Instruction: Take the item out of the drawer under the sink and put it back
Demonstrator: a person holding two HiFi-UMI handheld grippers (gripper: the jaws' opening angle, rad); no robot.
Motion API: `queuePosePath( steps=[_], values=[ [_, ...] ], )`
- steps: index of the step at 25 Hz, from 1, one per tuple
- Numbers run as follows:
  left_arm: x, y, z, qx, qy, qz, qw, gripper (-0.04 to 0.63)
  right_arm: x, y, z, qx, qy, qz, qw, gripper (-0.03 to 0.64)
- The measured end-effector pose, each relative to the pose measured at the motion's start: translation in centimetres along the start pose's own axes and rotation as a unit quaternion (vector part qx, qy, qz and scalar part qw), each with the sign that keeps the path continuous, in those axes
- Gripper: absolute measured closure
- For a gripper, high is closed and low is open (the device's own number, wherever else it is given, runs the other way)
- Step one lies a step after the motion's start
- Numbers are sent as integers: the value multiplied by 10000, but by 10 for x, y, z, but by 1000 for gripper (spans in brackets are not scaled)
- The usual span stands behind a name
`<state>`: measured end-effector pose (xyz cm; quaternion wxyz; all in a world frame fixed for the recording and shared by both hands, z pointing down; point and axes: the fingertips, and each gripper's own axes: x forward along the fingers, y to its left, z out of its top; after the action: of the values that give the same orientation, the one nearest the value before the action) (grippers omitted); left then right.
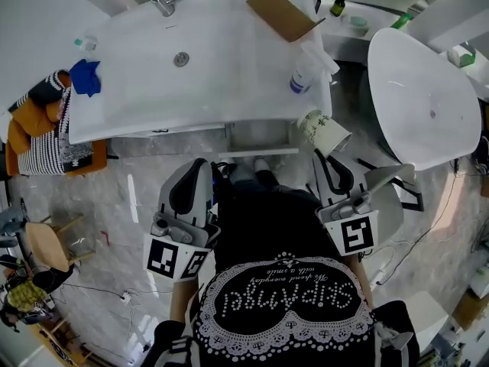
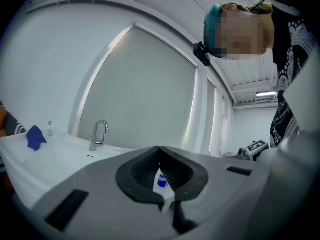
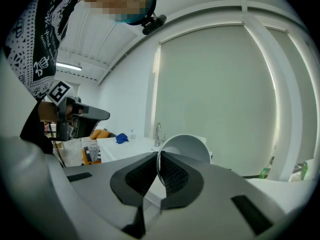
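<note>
In the head view, your right gripper (image 1: 321, 159) has a patterned paper cup (image 1: 326, 131) clamped by its rim. The cup lies tilted, outside and just to the right of the open drawer (image 1: 258, 138) under the sink (image 1: 137, 98). Your left gripper (image 1: 205, 167) is near the drawer's left side. On the counter a spray bottle (image 1: 304, 73) stands near the right edge, a piece of cardboard (image 1: 281, 12) lies behind it, and a blue cloth (image 1: 85, 76) sits at the far left

In the left gripper view, your jaws are together with nothing between them; the faucet (image 2: 99, 134) and the blue cloth (image 2: 35, 137) show beyond

In the right gripper view, your jaws are pinched on the cup's (image 3: 187, 146) wall, its mouth turned toward the camera
</note>
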<state>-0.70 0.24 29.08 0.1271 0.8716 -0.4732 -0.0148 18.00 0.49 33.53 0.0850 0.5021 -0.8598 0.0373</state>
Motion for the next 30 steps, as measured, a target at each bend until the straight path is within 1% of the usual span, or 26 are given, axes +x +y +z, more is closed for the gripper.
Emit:
queuePosePath(
  steps=[3,7,11,14,16,20,26,30],
  values=[
    [2,-3,-2,-53,-10,42,10000,591,1,3,-1,9,16,38,10000,591],
    [16,-7,-8,-165,80,286,9994,591,3,9,-3,30,34,118,9999,591],
    [30,-21,-12,-238,35,127,9996,591,3,17,-4,-21,54,217,9997,591],
    [32,-33,-18,-118,180,-146,9997,591,3,24,-4,-51,42,276,9996,591],
    [32,-40,-19,-84,193,-243,9995,591,3,26,-3,-73,22,304,9995,591],
    [25,-41,-22,-203,177,-211,9994,591,2,26,-3,-77,4,314,9995,591],
    [23,-44,-21,-78,198,-283,9994,591,3,29,1,-102,-85,409,9991,591],
    [25,-49,-20,-151,165,-324,9992,591,3,33,2,-105,-127,477,9987,591]
  ],
)
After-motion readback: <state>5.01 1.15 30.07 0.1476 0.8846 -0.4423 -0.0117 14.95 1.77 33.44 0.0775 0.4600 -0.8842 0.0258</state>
